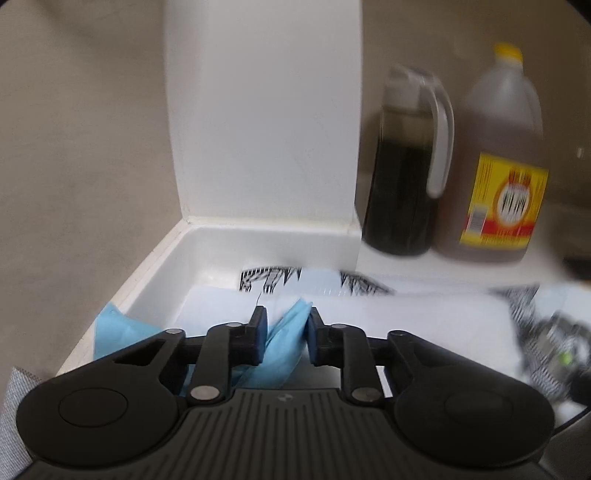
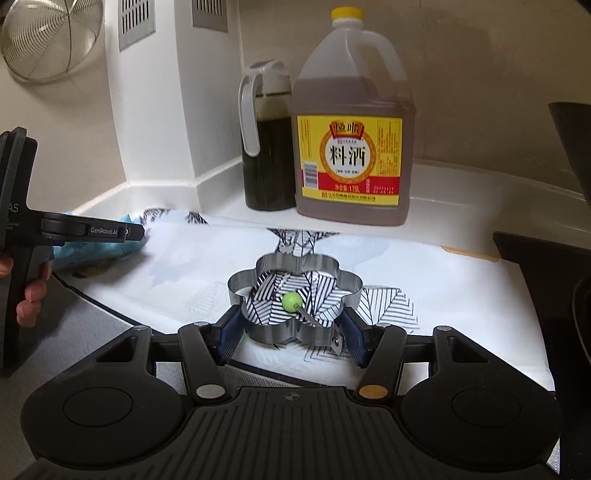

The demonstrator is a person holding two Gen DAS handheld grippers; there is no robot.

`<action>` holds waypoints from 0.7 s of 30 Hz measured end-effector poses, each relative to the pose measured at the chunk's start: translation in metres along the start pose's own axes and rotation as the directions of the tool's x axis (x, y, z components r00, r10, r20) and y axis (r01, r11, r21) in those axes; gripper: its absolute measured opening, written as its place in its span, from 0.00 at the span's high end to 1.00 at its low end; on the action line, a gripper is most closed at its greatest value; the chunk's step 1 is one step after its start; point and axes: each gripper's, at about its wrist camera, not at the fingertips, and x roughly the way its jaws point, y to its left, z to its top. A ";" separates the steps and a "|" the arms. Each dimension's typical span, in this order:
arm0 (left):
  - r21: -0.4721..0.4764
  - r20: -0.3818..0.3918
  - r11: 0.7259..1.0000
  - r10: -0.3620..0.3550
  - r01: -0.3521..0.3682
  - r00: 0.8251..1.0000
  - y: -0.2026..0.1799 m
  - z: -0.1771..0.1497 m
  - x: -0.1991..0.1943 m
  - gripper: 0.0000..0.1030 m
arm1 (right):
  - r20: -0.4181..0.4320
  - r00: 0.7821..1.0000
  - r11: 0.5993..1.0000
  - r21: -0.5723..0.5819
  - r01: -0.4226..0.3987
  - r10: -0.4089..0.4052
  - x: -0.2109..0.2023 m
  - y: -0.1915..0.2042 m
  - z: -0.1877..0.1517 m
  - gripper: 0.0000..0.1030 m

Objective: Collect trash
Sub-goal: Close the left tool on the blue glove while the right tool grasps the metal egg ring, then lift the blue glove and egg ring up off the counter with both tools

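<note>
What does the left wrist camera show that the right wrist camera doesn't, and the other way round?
Only the left wrist view shows the left tool's blue pads pinching the crumpled light-blue tissue.

Only the right wrist view shows the right tool gripping a flower-shaped metal ring mould, its green ball-tipped handle, a wire mesh strainer on the wall, and wall vents.

Both show the dark-liquid dispenser bottle, the yellow-capped cooking-wine jug and the striped-pattern white paper.

Behind your grippers the white pillar (image 2: 155, 122), the dark oil jug (image 2: 266, 147) and the big yellow-label bottle (image 2: 352, 125) block the way. The patterned mat (image 2: 461, 295) to your right is free.
</note>
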 end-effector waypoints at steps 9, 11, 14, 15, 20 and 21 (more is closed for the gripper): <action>-0.145 0.102 0.984 -0.091 0.105 0.991 0.020 0.009 -0.020 0.83 | 0.046 0.999 0.999 0.028 -0.023 0.022 -0.007 -0.004 0.003 0.42; -0.149 0.131 0.980 -0.115 0.135 0.985 0.018 0.011 -0.026 0.84 | 0.051 0.998 0.999 0.036 -0.028 0.026 -0.007 -0.005 0.004 0.42; -0.134 0.155 0.972 -0.170 0.191 0.973 0.014 0.011 -0.031 0.86 | 0.048 0.998 0.999 0.028 -0.030 0.028 -0.008 -0.004 0.005 0.42; -0.113 0.151 0.973 -0.183 0.201 0.971 0.010 0.010 -0.032 0.86 | 0.043 0.999 0.999 0.022 -0.028 0.027 -0.008 -0.003 0.005 0.42; 0.000 0.024 0.980 -0.197 0.197 0.980 -0.013 0.003 -0.017 0.60 | 0.016 1.000 1.000 0.010 -0.012 0.011 -0.004 -0.003 0.005 0.42; 0.019 0.017 0.982 -0.187 0.187 0.982 -0.014 0.002 -0.017 0.47 | 0.009 1.000 1.000 0.011 -0.011 0.011 -0.003 -0.003 0.005 0.42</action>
